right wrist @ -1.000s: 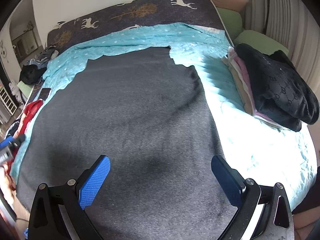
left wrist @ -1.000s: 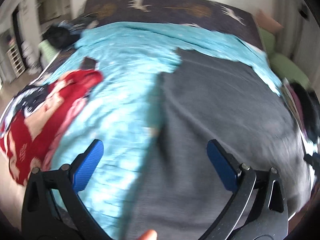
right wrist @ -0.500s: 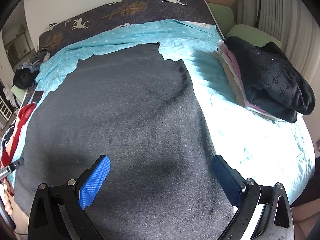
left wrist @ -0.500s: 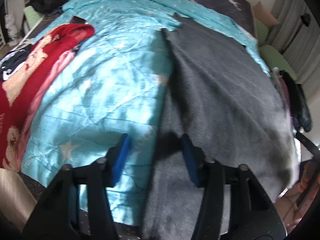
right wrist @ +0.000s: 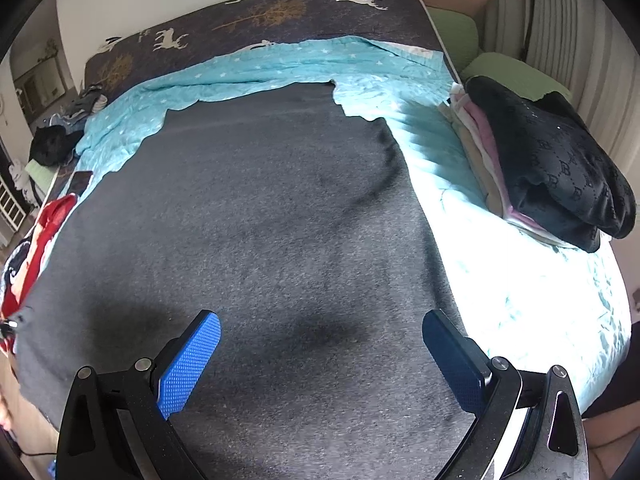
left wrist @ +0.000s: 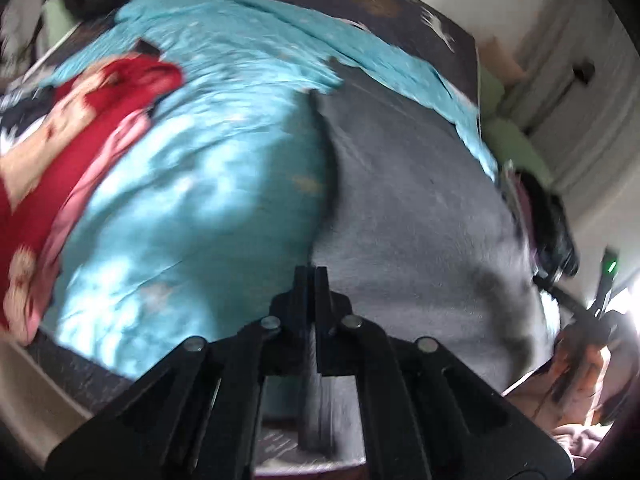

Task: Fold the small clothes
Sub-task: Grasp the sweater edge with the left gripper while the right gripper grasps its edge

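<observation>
Left tool [left wrist: 310, 276] had just been closing and sat fully shut at the left edge of the grey garment [right wrist: 256, 240] spread on the bed [right wrist: 520, 280]; cloth looked pinched between its pads. Right tool [right wrist: 320, 344] hung wide open, empty. Best: grip the right edge too, lift evenly.

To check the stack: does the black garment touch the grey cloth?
Apart. The right wrist view shows the black garment and grey cloth separated by turquoise quilt.
</observation>
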Demonstrator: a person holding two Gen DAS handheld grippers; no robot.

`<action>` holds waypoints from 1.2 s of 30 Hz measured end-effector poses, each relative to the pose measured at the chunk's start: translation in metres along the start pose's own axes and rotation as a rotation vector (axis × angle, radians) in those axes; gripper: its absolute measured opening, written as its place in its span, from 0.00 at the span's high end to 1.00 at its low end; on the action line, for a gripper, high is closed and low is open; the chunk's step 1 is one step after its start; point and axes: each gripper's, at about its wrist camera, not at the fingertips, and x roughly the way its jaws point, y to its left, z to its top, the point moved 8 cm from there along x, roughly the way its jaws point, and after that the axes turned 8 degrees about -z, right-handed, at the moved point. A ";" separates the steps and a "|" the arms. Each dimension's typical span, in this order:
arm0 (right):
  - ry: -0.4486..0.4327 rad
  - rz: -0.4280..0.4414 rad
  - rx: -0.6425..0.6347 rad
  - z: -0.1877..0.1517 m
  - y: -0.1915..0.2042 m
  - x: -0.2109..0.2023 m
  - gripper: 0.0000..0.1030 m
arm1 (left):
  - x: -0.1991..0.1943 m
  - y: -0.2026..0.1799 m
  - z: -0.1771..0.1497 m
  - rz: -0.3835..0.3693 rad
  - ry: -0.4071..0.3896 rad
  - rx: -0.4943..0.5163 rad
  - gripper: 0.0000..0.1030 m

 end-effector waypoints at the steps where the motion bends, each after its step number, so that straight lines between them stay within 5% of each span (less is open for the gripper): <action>1: -0.002 0.000 0.004 0.000 -0.002 0.000 0.00 | -0.003 0.014 -0.003 0.061 -0.005 -0.022 0.99; 3: 0.002 -0.010 0.006 -0.001 -0.007 0.002 0.00 | -0.002 0.033 -0.011 0.153 0.004 -0.041 0.99; 6: 0.019 -0.035 0.009 -0.004 -0.017 0.006 0.00 | 0.000 0.034 -0.021 0.067 -0.001 -0.123 0.99; 8: 0.019 -0.039 0.023 -0.006 -0.026 0.003 0.00 | -0.003 0.018 -0.021 0.022 -0.019 -0.093 0.94; 10: 0.016 -0.041 0.044 -0.008 -0.038 -0.001 0.00 | -0.004 -0.005 -0.020 -0.023 -0.008 -0.026 0.48; 12: 0.015 -0.053 0.069 -0.010 -0.055 -0.007 0.00 | -0.003 -0.022 -0.019 -0.025 -0.018 0.033 0.25; 17: 0.006 -0.082 0.134 -0.030 -0.103 -0.020 0.00 | 0.012 -0.032 -0.034 0.037 0.074 0.136 0.25; 20: 0.041 -0.002 0.168 -0.053 -0.117 -0.026 0.03 | 0.018 -0.034 -0.047 0.019 0.131 0.128 0.26; 25: 0.027 0.060 0.202 -0.076 -0.128 -0.042 0.38 | 0.020 -0.044 -0.058 0.062 0.163 0.177 0.26; 29: 0.066 0.175 0.249 -0.090 -0.126 -0.036 0.48 | 0.019 -0.039 -0.065 0.060 0.161 0.148 0.28; 36: 0.086 0.306 0.277 -0.101 -0.118 -0.037 0.48 | 0.015 -0.043 -0.074 0.086 0.153 0.144 0.53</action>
